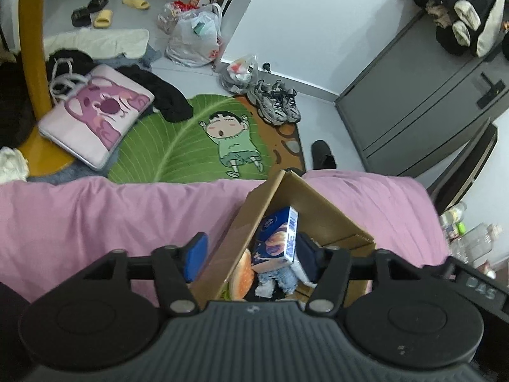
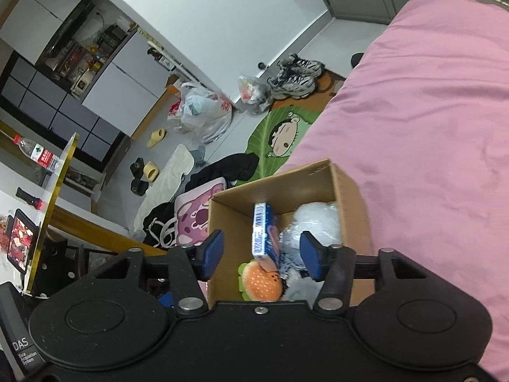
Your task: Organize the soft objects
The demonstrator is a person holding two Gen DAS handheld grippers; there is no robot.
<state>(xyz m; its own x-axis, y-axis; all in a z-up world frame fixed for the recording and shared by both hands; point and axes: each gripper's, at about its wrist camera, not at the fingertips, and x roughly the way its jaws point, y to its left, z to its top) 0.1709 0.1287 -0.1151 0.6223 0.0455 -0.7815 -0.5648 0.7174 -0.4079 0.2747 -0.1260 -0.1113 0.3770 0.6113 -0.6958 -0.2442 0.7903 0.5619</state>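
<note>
sitting on the pink bedcover [image 2: 429, 133], the cardboard box [image 2: 346, 187] holds a burger plush [image 2: 262, 281], a blue carton [image 2: 264, 235] standing on end and a white fluffy toy [image 2: 318, 219]. both the left gripper [image 1: 251, 254] and the right gripper [image 2: 261, 254] hover over the box, jaws parted about halfway, gripping nothing.

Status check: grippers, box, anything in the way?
Both grippers, left and right, open, empty, over the box. Box on the bed holds burger plush, blue carton, white plush. Nothing blocking.
</note>
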